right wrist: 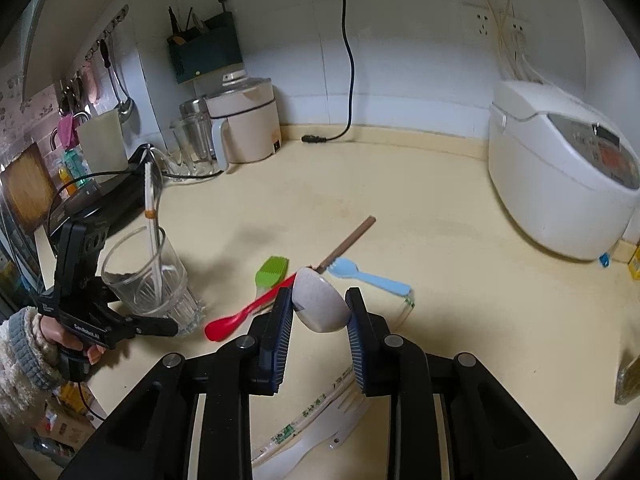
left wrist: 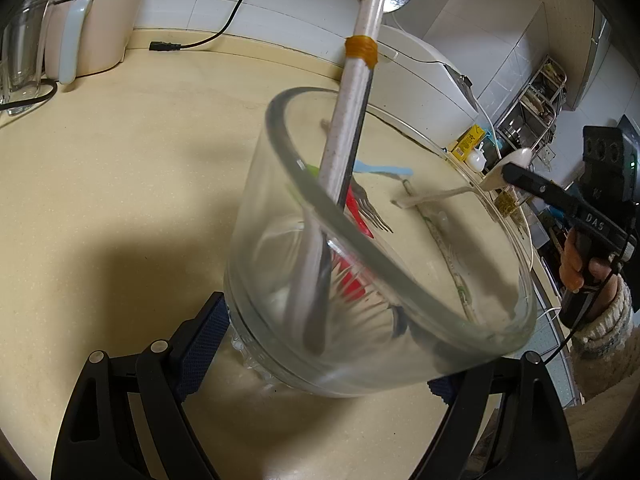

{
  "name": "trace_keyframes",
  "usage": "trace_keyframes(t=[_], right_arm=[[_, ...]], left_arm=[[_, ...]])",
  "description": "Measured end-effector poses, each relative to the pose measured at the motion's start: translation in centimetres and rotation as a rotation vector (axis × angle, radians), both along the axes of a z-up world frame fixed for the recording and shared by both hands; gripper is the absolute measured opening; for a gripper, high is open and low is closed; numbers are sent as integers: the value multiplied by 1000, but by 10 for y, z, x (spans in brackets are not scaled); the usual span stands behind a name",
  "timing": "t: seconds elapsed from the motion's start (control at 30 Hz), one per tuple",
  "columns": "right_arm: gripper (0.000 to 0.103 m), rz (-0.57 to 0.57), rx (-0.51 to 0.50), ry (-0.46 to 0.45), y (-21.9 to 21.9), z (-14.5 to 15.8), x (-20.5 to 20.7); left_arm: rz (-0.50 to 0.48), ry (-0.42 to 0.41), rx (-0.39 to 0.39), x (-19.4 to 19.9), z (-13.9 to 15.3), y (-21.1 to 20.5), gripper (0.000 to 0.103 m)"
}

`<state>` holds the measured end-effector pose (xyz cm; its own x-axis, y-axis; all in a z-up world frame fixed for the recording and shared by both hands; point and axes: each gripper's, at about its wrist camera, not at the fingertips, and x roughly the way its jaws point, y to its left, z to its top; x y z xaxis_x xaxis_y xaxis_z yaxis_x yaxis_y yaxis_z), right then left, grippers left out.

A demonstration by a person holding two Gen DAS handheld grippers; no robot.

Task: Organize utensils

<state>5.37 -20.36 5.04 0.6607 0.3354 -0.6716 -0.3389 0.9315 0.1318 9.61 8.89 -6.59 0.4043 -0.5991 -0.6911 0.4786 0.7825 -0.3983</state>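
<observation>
1. Right gripper (right wrist: 320, 316) is pinching a speckled spoon (right wrist: 322, 300) by its bowl, between both pads, above the counter (right wrist: 440, 280).
2. Left gripper (left wrist: 320, 364) is clamping the glass tumbler (left wrist: 360, 248) at its base.
3. Taped chopsticks (left wrist: 356, 92) are standing inside the tumbler.

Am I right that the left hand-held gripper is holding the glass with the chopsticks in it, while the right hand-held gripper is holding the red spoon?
Not quite. The right hand-held gripper holds a speckled pale spoon, as the right wrist view shows; the red spoon lies on the counter. The left hand-held gripper does hold the glass with the chopsticks.
</observation>
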Motion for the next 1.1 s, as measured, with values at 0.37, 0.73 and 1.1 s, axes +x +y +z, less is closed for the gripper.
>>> trace_keyframes(t=[0.37, 0.73, 1.1], right_arm=[[26, 92, 51, -135, 22, 66, -22], [14, 241, 144, -185, 70, 104, -10], [19, 276, 61, 85, 49, 12, -10]], left_arm=[[0, 0, 0, 0, 0, 0, 88], [1, 0, -2, 0, 0, 0, 89], [4, 2, -7, -1, 0, -1, 89]])
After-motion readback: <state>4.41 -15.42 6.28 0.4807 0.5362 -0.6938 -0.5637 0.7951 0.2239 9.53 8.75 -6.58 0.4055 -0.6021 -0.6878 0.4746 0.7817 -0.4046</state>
